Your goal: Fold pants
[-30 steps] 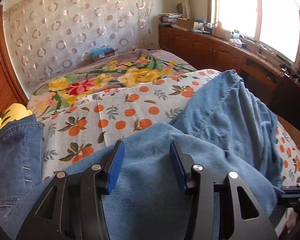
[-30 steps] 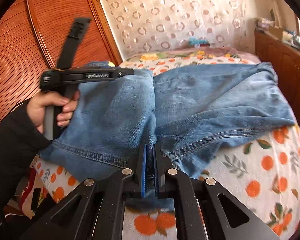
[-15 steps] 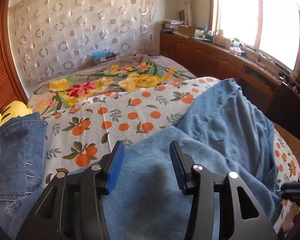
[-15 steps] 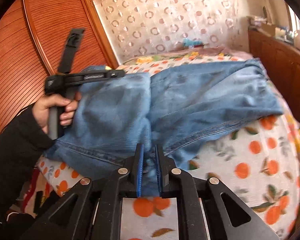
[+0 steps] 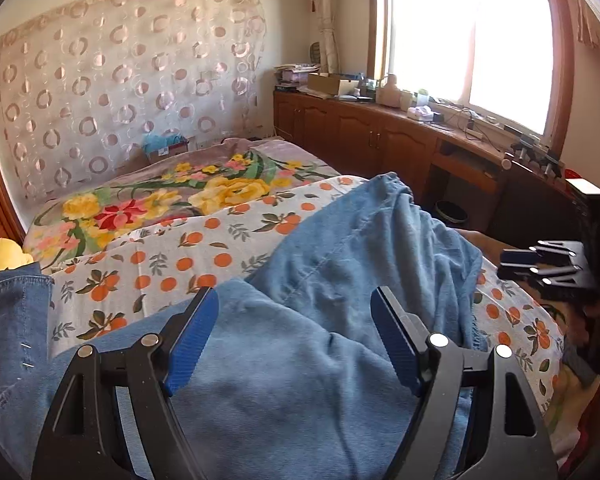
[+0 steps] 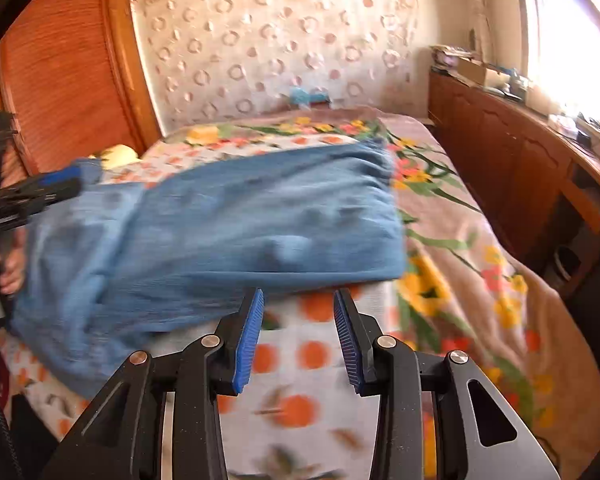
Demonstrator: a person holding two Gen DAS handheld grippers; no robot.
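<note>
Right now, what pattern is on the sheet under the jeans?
Oranges with leaves on white sheet; clearest in left wrist view.

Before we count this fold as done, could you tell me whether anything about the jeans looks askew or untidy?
The jeans lie folded on the orange-print sheet, but the top layer is wrinkled and its far end is bunched. Nothing looks damaged.

Black left gripper (image 5: pixel 294 320) with blue ribbed pads, jaws just opened wide, nothing clamped; matching right gripper (image 6: pixel 299 318), jaws just parting, empty, angled downward; a hand (image 6: pixel 8 268) grips the left handle.
</note>
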